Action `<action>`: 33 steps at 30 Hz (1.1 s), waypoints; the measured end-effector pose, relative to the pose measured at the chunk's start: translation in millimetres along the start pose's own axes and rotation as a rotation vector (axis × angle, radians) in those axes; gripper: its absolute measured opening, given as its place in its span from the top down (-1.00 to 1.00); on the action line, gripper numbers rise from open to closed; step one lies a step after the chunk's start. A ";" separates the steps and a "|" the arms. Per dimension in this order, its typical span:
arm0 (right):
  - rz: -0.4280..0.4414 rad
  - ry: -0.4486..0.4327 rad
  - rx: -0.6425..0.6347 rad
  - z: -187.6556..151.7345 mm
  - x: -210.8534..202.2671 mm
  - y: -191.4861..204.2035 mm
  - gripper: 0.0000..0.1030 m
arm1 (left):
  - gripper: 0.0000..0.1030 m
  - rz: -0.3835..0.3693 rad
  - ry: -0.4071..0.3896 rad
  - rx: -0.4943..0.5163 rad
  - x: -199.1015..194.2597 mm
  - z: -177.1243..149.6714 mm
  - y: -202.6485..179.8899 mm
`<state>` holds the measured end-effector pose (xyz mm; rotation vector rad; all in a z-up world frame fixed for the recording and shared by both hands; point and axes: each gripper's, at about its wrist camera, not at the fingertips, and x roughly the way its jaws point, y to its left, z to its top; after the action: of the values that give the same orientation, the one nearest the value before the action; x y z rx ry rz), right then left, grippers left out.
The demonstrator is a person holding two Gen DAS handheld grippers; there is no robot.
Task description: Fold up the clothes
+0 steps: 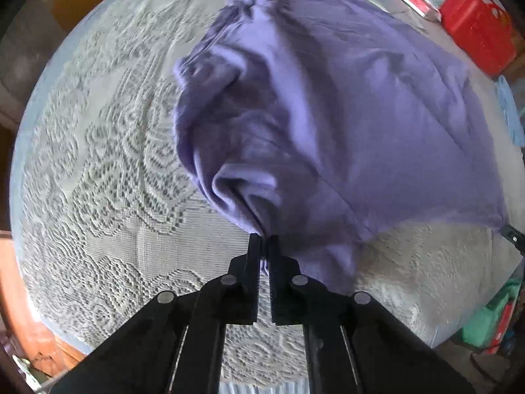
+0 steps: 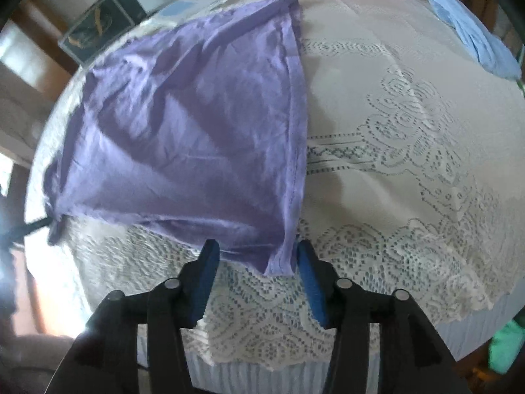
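Note:
A purple garment (image 1: 328,105) lies partly lifted over a white lace-covered table (image 1: 98,164). My left gripper (image 1: 264,238) is shut on a bunched edge of it, and the cloth rises in folds from the black fingers. In the right wrist view the same garment (image 2: 183,124) spreads flat toward the far left. Its near corner (image 2: 279,262) hangs between the blue pads of my right gripper (image 2: 257,249). The jaws stand apart, with the corner beside the right pad (image 2: 308,272) and the left pad clear of it. The left gripper's tip (image 2: 36,225) holds the far corner.
A red container (image 1: 479,29) and a red-and-white box (image 1: 416,1) sit at the table's far side. A light blue garment (image 2: 472,32) lies at the far right. A dark framed object (image 2: 105,23) stands beyond the table, and green items (image 1: 489,321) lie below its edge.

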<state>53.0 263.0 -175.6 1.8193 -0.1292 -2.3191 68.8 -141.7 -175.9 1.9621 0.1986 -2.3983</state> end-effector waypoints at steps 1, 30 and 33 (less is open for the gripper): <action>-0.010 0.016 -0.016 -0.1 3.6 3.5 0.47 | 0.92 -0.022 -0.011 0.003 -8.6 2.4 -2.3; 0.107 -0.029 0.223 69.6 -6.7 -40.4 0.56 | -0.37 0.135 -0.179 0.036 -4.1 101.4 83.5; 0.099 -0.022 0.214 67.5 7.3 -33.5 0.26 | 0.20 0.136 -0.145 0.041 17.5 97.6 87.9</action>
<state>-17.3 290.9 -172.3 1.8347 -0.4774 -2.3334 -20.1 -239.7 -180.8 1.7454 0.0105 -2.4605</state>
